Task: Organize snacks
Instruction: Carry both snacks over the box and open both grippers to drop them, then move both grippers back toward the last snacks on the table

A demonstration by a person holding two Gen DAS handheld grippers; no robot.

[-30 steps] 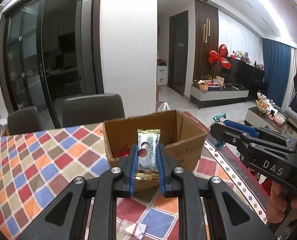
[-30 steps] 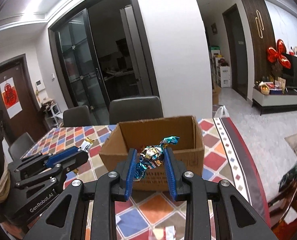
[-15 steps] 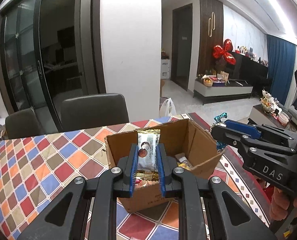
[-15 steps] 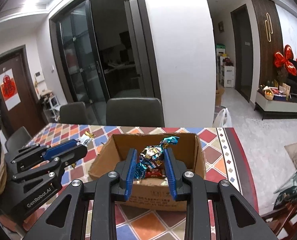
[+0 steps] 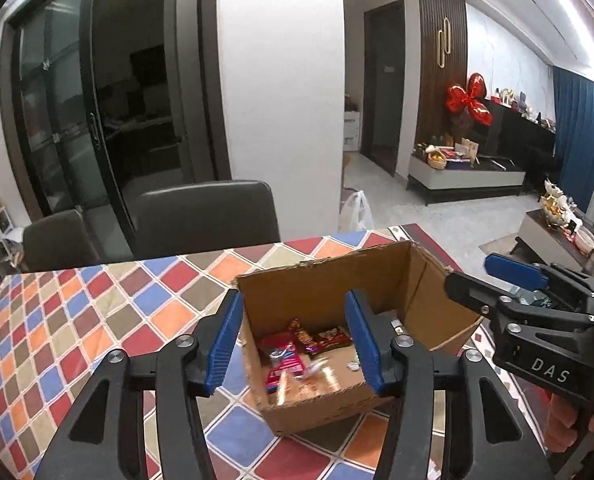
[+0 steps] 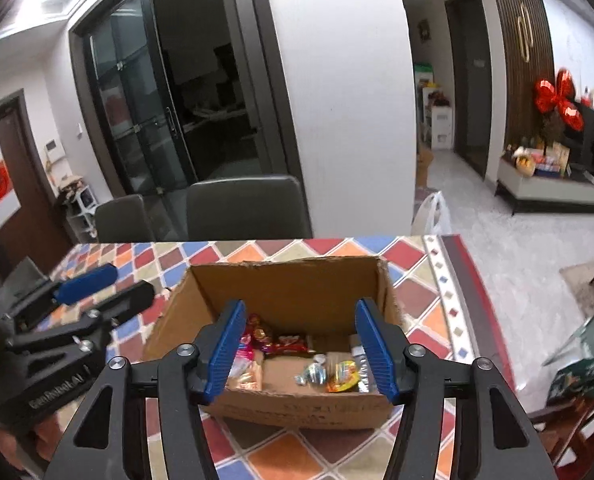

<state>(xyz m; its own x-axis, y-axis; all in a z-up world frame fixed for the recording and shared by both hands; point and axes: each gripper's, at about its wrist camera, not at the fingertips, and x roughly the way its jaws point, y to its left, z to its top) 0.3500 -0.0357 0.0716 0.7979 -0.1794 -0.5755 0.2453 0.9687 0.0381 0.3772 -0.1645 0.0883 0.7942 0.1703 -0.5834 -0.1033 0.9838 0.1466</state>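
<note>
An open cardboard box [image 5: 321, 292] [image 6: 289, 288] stands on the table with the colourful diamond-pattern cloth [image 5: 77, 312]. Inside it lie several wrapped snacks: red and pink packets [image 5: 285, 356], a red bar [image 6: 293, 343], a blue-silver candy [image 6: 313, 373] and a yellow packet [image 6: 343, 376]. My left gripper [image 5: 295, 344] is open and empty above the box. My right gripper [image 6: 303, 350] is open and empty above the box too. Each gripper shows in the other's view, the right one [image 5: 525, 312] and the left one [image 6: 69, 320].
Two dark chairs [image 5: 201, 220] [image 5: 57, 236] stand behind the table. The table's right edge [image 6: 469, 280] drops to the floor. A white pillar [image 5: 281, 80], glass doors and a living room lie beyond.
Both grippers moved forward over the box and opened. The silver-gold snack bar left my left gripper and the blue foil candy left my right gripper; both now lie in the box.
</note>
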